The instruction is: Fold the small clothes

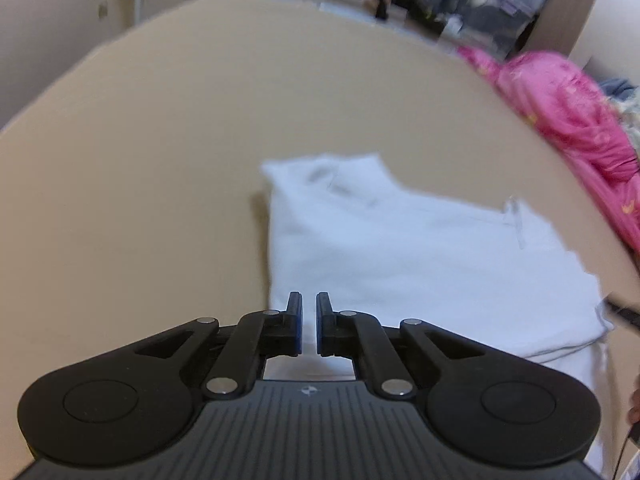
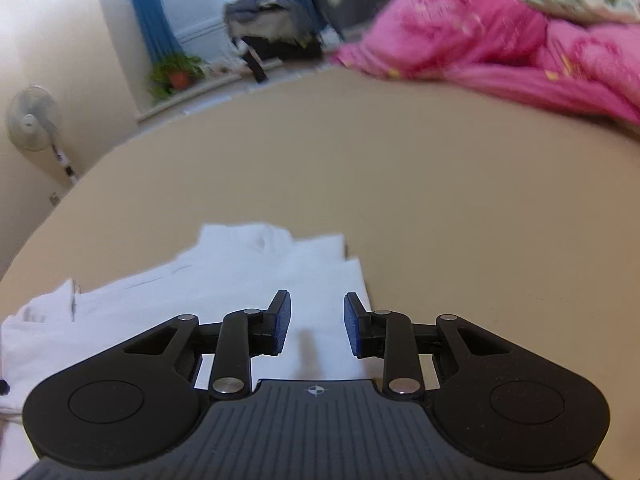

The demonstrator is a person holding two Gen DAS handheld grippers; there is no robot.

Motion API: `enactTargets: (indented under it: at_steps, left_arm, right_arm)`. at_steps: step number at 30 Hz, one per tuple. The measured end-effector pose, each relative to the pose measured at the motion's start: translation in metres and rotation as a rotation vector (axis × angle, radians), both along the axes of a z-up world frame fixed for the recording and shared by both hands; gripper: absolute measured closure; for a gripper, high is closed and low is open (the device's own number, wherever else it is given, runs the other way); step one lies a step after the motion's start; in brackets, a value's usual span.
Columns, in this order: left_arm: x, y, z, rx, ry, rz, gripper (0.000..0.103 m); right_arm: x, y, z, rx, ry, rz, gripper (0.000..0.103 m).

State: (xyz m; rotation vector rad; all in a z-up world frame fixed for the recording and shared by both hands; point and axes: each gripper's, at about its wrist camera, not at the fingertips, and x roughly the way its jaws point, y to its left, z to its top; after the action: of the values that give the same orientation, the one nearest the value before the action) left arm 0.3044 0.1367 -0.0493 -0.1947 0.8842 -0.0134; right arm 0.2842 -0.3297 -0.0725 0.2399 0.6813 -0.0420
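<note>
A small white garment (image 1: 404,248) lies partly folded on the tan surface (image 1: 160,152), with its collar at the far end. My left gripper (image 1: 309,322) hovers over the garment's near left edge; its jaws are almost closed with a thin gap and hold nothing. In the right wrist view the same white garment (image 2: 224,280) lies below and left of my right gripper (image 2: 317,322), which is open and empty over the garment's right edge.
A crumpled pink blanket (image 1: 568,120) lies along the right side and shows at the far right in the right wrist view (image 2: 480,44). Clutter, a potted plant (image 2: 176,74) and a standing fan (image 2: 34,120) lie beyond the tan surface (image 2: 400,168).
</note>
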Motion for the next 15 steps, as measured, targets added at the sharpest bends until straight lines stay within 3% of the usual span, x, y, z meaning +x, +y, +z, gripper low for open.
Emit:
enactTargets:
  at_steps: [2, 4, 8, 10, 13, 15]
  left_arm:
    - [-0.004, -0.012, -0.022, 0.118, 0.124, -0.036, 0.088]
    - [-0.023, -0.012, -0.021, 0.158, 0.1, -0.024, 0.082]
    - [-0.084, -0.017, 0.026, 0.164, -0.042, -0.002, 0.08]
    - [-0.118, -0.022, 0.04, 0.175, -0.071, 0.021, 0.08]
    - [-0.173, -0.021, 0.05, 0.124, -0.092, 0.064, 0.077]
    - [-0.209, -0.02, 0.047, 0.089, -0.09, 0.087, 0.066]
  right_arm:
    - [0.004, -0.006, -0.021, -0.027, 0.144, 0.001, 0.067]
    - [-0.009, -0.024, -0.01, 0.089, 0.135, -0.094, 0.061]
    - [-0.059, -0.042, 0.058, 0.186, -0.007, -0.115, 0.062]
    - [-0.093, -0.05, 0.087, 0.212, -0.071, -0.092, 0.062]
    - [-0.151, -0.063, 0.107, 0.258, -0.115, -0.089, 0.062]
    - [-0.189, -0.068, 0.104, 0.27, -0.117, -0.088, 0.062]
